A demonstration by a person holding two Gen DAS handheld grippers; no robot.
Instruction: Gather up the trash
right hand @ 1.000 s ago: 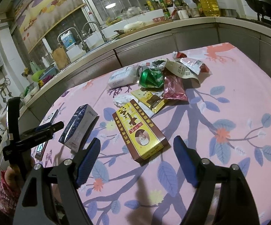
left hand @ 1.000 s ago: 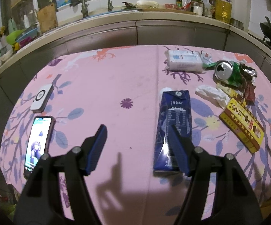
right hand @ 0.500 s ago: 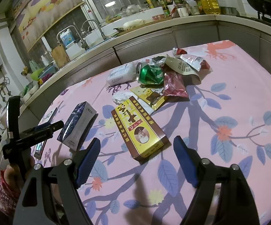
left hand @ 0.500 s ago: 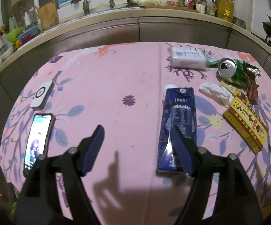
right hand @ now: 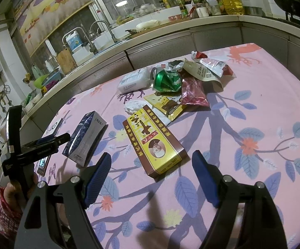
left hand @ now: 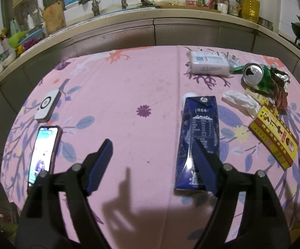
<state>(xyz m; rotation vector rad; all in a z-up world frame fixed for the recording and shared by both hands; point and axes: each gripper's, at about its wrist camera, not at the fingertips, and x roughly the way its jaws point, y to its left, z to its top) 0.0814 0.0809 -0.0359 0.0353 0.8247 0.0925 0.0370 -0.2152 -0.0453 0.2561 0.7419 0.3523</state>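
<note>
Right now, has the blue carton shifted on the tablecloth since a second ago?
No. The blue carton lies just as before, at the same spot and angle to the right of the purple flower print.

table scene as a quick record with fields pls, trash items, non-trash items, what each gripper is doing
surface: table with pink floral cloth
trash: blue carton lying flat; yellow box; crushed green can; wrappers; crumpled tissue
other items: phone and white device at left edge; tissue pack
left gripper: jaws have just been opening, nothing between them, right finger over the carton
right gripper: open, empty, aimed at the yellow box
</note>
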